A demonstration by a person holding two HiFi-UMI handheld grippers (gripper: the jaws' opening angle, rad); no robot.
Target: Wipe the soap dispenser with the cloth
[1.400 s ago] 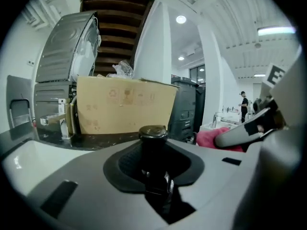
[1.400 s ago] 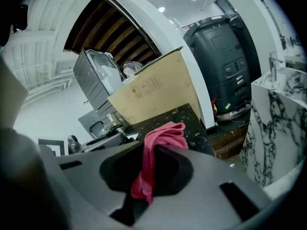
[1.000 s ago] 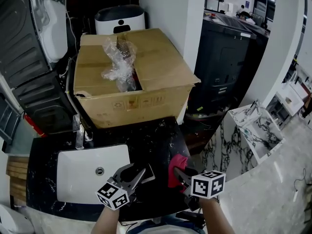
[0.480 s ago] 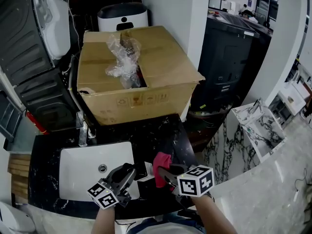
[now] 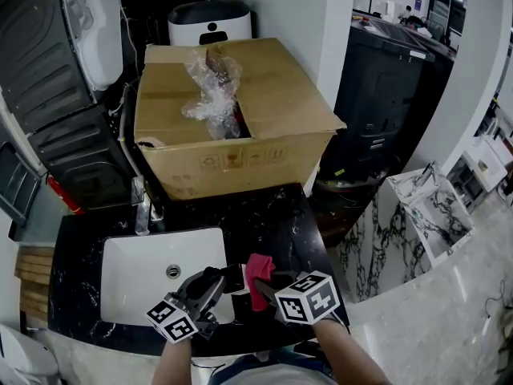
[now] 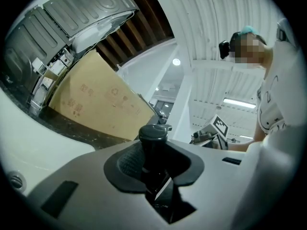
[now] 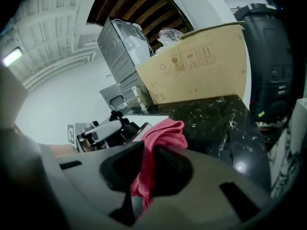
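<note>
- The left gripper (image 6: 154,169) is clenched on a dark, slim plastic soap dispenser (image 6: 153,137). The dispenser's rounded pump cap pokes out past the jaw pads.
- The right gripper (image 7: 144,176) grasps a crumpled pinkish-red cloth (image 7: 162,135). The cloth bunches up beyond the jaw tips and trails down between them.
- In the head view the two grippers sit side by side with their tips angled toward each other. The cloth is just beside the dispenser; whether they touch I cannot tell.
- A white rectangular sink basin (image 5: 136,271) lies left of and ahead of the left gripper. It is set in a black marbled countertop (image 5: 276,219).
- A big brown cardboard box (image 5: 272,119) stands well beyond both grippers.
</note>
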